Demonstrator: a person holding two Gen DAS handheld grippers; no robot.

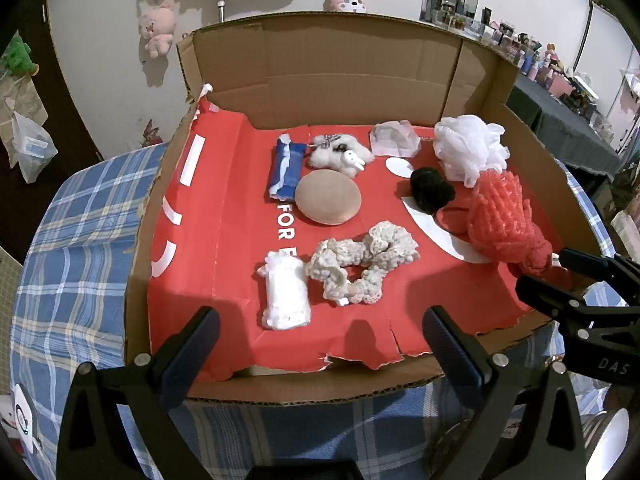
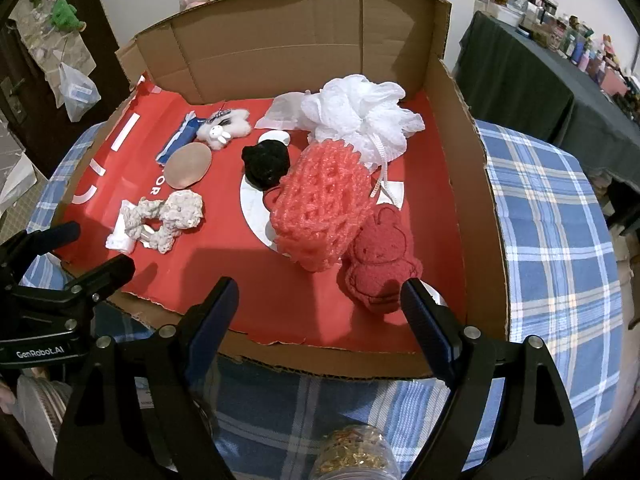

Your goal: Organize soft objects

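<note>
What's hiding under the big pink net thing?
The pink net lies over a white circle printed on the red liner, and its near edge overlaps a red bear sponge. Anything else beneath is covered.

The left gripper (image 1: 322,332) hangs with jaws wide apart over the cardboard box (image 1: 360,72). A cream scrunchie (image 1: 362,266) lies centre, the white loofah (image 1: 470,148) at two o'clock, the red mesh sponge (image 1: 502,216) at three.
</note>
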